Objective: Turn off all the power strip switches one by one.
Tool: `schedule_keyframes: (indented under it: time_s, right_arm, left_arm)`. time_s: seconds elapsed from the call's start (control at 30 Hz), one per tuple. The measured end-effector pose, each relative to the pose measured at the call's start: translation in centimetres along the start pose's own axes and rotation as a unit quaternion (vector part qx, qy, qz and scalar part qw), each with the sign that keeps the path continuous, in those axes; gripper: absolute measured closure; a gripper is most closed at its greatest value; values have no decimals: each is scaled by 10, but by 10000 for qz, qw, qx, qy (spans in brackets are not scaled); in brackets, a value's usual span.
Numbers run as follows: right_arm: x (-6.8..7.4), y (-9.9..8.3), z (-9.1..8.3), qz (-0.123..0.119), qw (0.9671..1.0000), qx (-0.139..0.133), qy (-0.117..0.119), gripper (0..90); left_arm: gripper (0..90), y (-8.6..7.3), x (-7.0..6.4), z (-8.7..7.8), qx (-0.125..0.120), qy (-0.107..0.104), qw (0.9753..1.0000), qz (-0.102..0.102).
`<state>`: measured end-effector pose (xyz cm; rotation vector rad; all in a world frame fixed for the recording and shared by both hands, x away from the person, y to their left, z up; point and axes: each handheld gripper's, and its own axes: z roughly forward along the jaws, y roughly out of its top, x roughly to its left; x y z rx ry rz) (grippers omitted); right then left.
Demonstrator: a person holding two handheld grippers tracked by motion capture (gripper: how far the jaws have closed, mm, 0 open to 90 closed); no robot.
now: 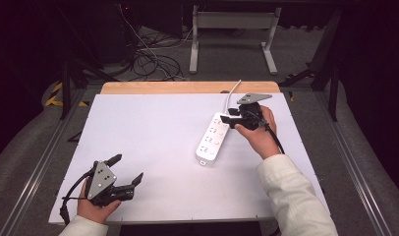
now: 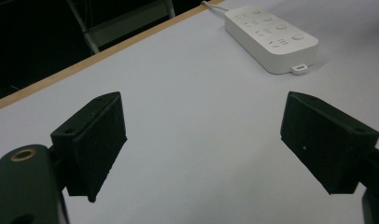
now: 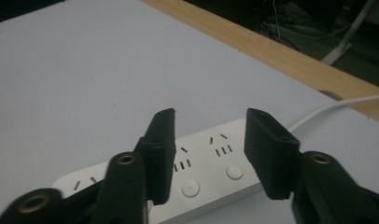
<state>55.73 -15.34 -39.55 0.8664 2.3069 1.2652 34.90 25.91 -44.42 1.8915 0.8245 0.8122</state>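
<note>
White power strip [image 1: 213, 139], right of centre on the white table [image 1: 148, 142]; our right gripper [image 1: 233, 119] poised over its cord end.

Right jaws partly open, straddling the strip's far sockets without gripping, apparently lining up a grasp. Left gripper [image 1: 125, 173] rests wide open and empty near the front-left corner, well clear. White cord [image 1: 232, 96] trails off the back edge; nothing obstructs.
</note>
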Motion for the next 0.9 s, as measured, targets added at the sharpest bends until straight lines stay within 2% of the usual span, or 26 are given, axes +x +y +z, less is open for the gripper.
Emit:
schedule_keyframes:
  time_s: [0.03,0.1,0.17,0.27,0.4,0.43,0.57,0.63,0.7,0.83,0.9]
  right_arm:
    - [4,-2,-7,-78,9999,-123,47,435]
    - [13,-7,-20,-225,9992,-306,108,378]
    - [21,-15,-33,-143,9988,-422,223,315]
    - [30,-29,-50,-218,9978,-572,254,289]
    - [36,-55,-71,-110,9966,-681,444,245]
    - [37,-63,-75,-78,9965,-696,452,240]
    - [39,-99,-88,116,9963,-767,359,227]
    - [38,-117,-93,233,9959,-828,279,219]
    - [37,-134,-97,319,9964,-739,257,189]
    - [39,-158,-96,431,9974,-510,258,197]
    - [39,-162,-97,322,9984,-432,175,193]
  left_arm:
    - [147,0,0,0,-10,-31,10000,-62]
    - [148,0,0,-1,-26,-41,10000,-62]
    - [147,1,-1,-1,-9,-61,10000,-62]
    - [144,1,-2,-1,-19,-86,9999,-76]
    - [139,1,-2,-1,-40,-114,9999,-112]
    - [137,0,-3,-1,-45,-145,9997,-174]
    - [127,-2,-3,-1,-35,-186,9996,-196]
    - [126,-4,-4,-3,-27,-159,9998,-82]
    - [126,-5,-5,-6,-67,-123,9999,-23]
    - [132,-9,-7,-7,-27,-17,10000,50]
    - [132,-10,-6,-7,-8,-91,10000,-3]
